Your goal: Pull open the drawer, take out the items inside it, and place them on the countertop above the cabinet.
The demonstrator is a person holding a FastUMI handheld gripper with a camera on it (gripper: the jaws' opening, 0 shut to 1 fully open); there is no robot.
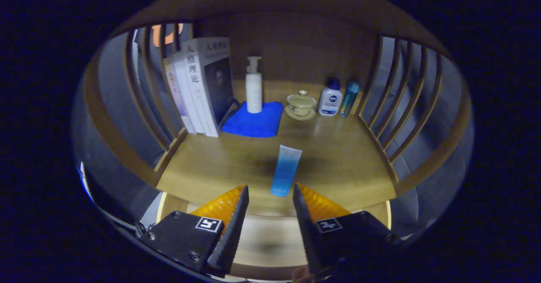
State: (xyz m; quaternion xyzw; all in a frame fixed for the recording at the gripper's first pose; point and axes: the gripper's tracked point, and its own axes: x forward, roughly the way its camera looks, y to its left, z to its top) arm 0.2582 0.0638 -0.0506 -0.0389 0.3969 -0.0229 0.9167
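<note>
A blue and clear tube (285,170) lies flat on the wooden countertop (338,164), its cap end nearest me, just ahead of my fingertips. My gripper (270,192) is open, its two fingers apart with nothing between them, and the tube's cap end lines up with the gap. Below the countertop's front edge, between and under the fingers, a lighter wooden surface (264,236) shows; I cannot tell whether it is the drawer.
At the back of the countertop stand books (200,86) on the left, a white pump bottle (254,86) on a blue cloth (255,120), a lidded teacup on a saucer (301,104), a small white bottle (330,98) and a slim teal bottle (349,100). Slatted wooden rails (393,101) close both sides.
</note>
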